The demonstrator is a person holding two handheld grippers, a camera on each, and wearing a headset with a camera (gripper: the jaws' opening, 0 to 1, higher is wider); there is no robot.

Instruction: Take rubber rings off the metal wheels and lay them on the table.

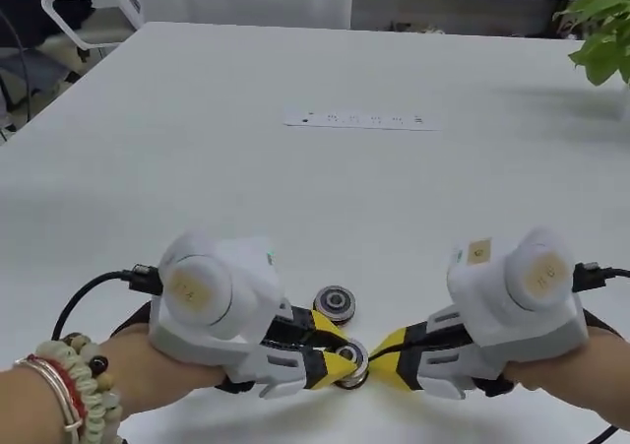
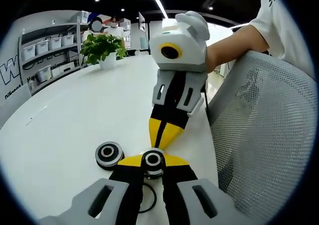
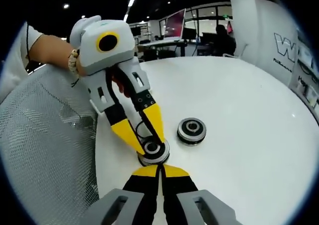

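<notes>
Head view: left gripper (image 1: pixel 340 350) and right gripper (image 1: pixel 379 350) meet tip to tip at the near edge of a white desk (image 1: pixel 295 188), with a metal wheel (image 1: pixel 351 358) between them. Left fingers (image 2: pixel 130 161) are narrow, one yellow tip on each side of the wheel, holding it. Right fingers (image 3: pixel 149 172) are drawn together, tips against the wheel's rim; whether they pinch rubber cannot be told. A thin black ring (image 2: pixel 152 205) shows as a loop under the left fingers, just behind the wheel; whether it lies flat on the desk or hangs from a finger cannot be told. A second wheel (image 1: pixel 335 303), black band on its rim, sits on the desk just beside the first, apart from both grippers. Background: power strip (image 1: pixel 359 120) at mid-desk, plant (image 1: pixel 600 31) at the far right corner, mesh chair (image 2: pixel 259 135) at the near edge
</notes>
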